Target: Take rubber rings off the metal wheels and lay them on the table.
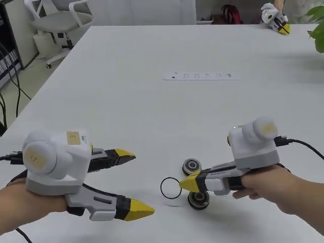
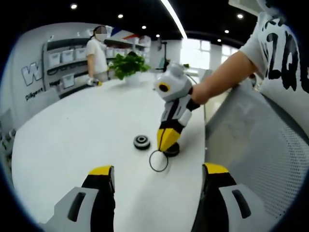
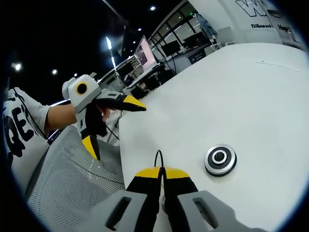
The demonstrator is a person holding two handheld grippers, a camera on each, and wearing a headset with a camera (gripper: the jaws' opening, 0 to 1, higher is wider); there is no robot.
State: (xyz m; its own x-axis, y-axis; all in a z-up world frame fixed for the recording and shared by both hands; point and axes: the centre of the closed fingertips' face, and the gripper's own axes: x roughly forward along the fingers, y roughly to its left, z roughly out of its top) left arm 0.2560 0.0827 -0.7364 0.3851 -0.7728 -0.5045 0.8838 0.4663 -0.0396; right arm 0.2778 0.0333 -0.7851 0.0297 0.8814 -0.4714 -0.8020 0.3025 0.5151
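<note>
1. Black rubber ring (image 1: pixel 161 188) is hanging by its edge from the right gripper (image 1: pixel 188 183), low and centre in the head view, just over the white table (image 1: pixel 152 101); those jaws are pressing together on the thin band, with no gap showing between them in the right gripper view
2. Just above the yellow tips the upper wheel (image 1: pixel 192 165) is sitting on the table, and the lower wheel (image 1: pixel 198 199) is lying partly under the gripper body
3. At the lower left the left gripper (image 1: pixel 132 181) is hovering with its jaws gaping wide and carrying nothing, near the ring but apart from it
4. Risks, as I am judging them: the pinch is catching only a sliver of rubber, so the ring may be slipping free early or springing away on release; the gripper body is crowding the lower wheel and could be knocking it along the table; whether either wheel is wearing a ring I cannot tell
</note>
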